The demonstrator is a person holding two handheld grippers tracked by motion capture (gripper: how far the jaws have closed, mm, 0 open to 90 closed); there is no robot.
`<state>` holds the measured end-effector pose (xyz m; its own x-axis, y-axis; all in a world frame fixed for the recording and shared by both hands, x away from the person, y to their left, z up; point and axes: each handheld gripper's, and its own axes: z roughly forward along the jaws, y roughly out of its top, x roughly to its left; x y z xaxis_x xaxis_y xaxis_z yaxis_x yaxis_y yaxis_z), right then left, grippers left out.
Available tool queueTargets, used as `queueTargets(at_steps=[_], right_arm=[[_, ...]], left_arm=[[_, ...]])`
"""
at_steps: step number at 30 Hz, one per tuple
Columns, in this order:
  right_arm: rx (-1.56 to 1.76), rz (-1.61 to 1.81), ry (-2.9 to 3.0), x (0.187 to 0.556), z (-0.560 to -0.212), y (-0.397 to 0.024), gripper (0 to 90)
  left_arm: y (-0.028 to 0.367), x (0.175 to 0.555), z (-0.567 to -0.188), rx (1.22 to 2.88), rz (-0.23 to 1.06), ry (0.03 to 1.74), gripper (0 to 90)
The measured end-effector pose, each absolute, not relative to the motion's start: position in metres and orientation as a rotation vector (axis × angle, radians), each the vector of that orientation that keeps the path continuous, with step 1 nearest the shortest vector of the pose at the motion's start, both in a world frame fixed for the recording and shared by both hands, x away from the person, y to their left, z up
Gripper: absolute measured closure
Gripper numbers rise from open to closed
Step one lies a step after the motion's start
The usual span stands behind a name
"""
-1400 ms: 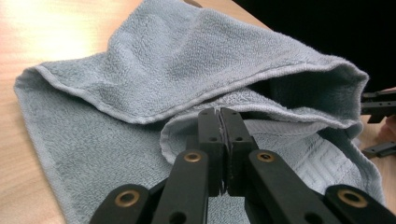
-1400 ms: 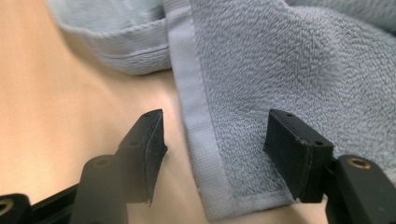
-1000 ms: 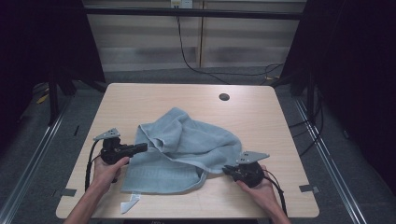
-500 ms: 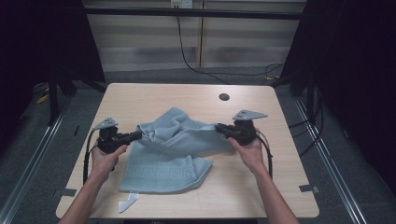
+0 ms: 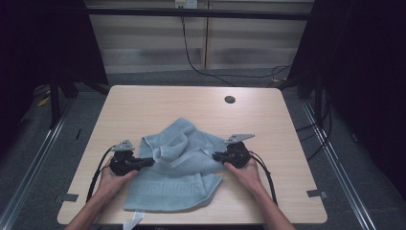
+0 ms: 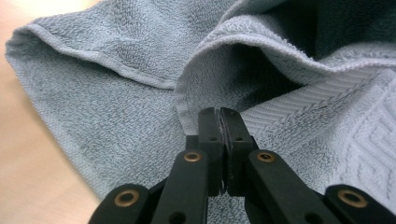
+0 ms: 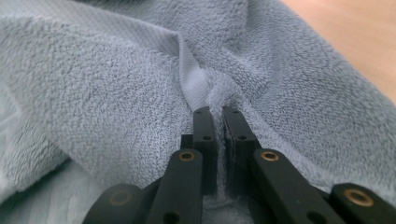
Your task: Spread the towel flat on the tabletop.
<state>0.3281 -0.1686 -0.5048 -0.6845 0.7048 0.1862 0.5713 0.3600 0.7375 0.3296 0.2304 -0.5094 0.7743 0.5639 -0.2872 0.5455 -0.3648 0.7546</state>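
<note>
A light blue towel [image 5: 184, 163] lies crumpled on the wooden table [image 5: 143, 108], its patterned border toward the front edge. My left gripper [image 5: 149, 162] is at the towel's left side, shut on a folded hem of the towel [image 6: 196, 100]. My right gripper [image 5: 215, 155] is at the towel's right side, shut on a bunched edge of the towel [image 7: 210, 93]. A person's hands hold both grippers from the near side. Between the two grippers the towel rises in loose folds.
A round dark grommet hole [image 5: 230, 99] is in the table near its far edge. A white label of the towel [image 5: 133, 220] hangs at the front edge. Cables [image 5: 98, 170] trail from the grippers. Dark frame posts stand beyond the table.
Both grippers have come back toward the near side with the towel. The right one earlier swung from the front right corner up to mid table, folding the towel over.
</note>
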Motion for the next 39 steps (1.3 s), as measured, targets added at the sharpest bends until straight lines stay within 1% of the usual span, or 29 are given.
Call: queueTargets(at_steps=[4,10,11,13,15,17,21,24,27,29,31,32,33,34,35,36,37,39], right_arm=[[1.166,1.244,2.467,0.291,-0.504,-0.183,85.6],[1.169,1.202,2.494,0.243,-0.498,-0.206,85.6],[1.170,1.211,2.494,0.239,-0.497,-0.208,85.6],[1.150,1.240,2.462,0.231,-0.488,-0.215,85.6],[1.144,1.292,2.397,0.232,-0.474,-0.222,85.6],[1.146,1.352,2.299,0.242,-0.453,-0.231,85.6],[1.092,1.465,2.121,0.276,-0.396,-0.237,85.7],[1.063,1.511,2.035,0.306,-0.361,-0.236,85.7],[1.059,1.521,1.985,0.339,-0.336,-0.235,85.6],[1.078,1.494,1.953,0.362,-0.325,-0.235,85.6],[1.081,1.471,1.953,0.391,-0.314,-0.234,84.9],[1.086,1.451,1.960,0.403,-0.310,-0.230,83.7],[1.091,1.418,1.962,0.415,-0.308,-0.225,79.8],[1.115,1.355,1.961,0.424,-0.308,-0.219,74.5],[1.141,1.318,1.957,0.432,-0.310,-0.214,64.3],[1.177,1.311,1.985,0.439,-0.314,-0.209,55.7],[1.194,1.296,2.007,0.442,-0.319,-0.206,53.2],[1.197,1.303,2.037,0.441,-0.335,-0.201,51.3]], left_arm=[[0.218,0.306,-0.507,2.086,-0.009,0.753,88.3],[0.200,0.274,-0.502,2.125,-0.103,0.646,88.3],[0.200,0.271,-0.498,2.116,-0.108,0.629,88.4],[0.202,0.267,-0.487,2.050,-0.112,0.611,88.5],[0.207,0.270,-0.474,1.966,-0.105,0.623,88.5],[0.212,0.279,-0.456,1.906,-0.062,0.629,88.6],[0.218,0.300,-0.417,1.804,0.024,0.636,88.7],[0.228,0.328,-0.382,1.710,0.085,0.665,88.8],[0.241,0.361,-0.356,1.643,0.165,0.736,88.8],[0.250,0.382,-0.347,1.604,0.201,0.791,88.8],[0.259,0.410,-0.339,1.538,0.196,0.854,88.8],[0.259,0.421,-0.338,1.533,0.222,0.881,88.6],[0.258,0.432,-0.338,1.539,0.253,0.908,86.8],[0.255,0.442,-0.340,1.547,0.274,0.964,81.7],[0.255,0.450,-0.344,1.546,0.260,1.015,70.8],[0.255,0.454,-0.347,1.537,0.251,1.035,61.7],[0.254,0.456,-0.351,1.557,0.256,1.042,60.4],[0.253,0.451,-0.360,1.600,0.250,1.021,59.9]])
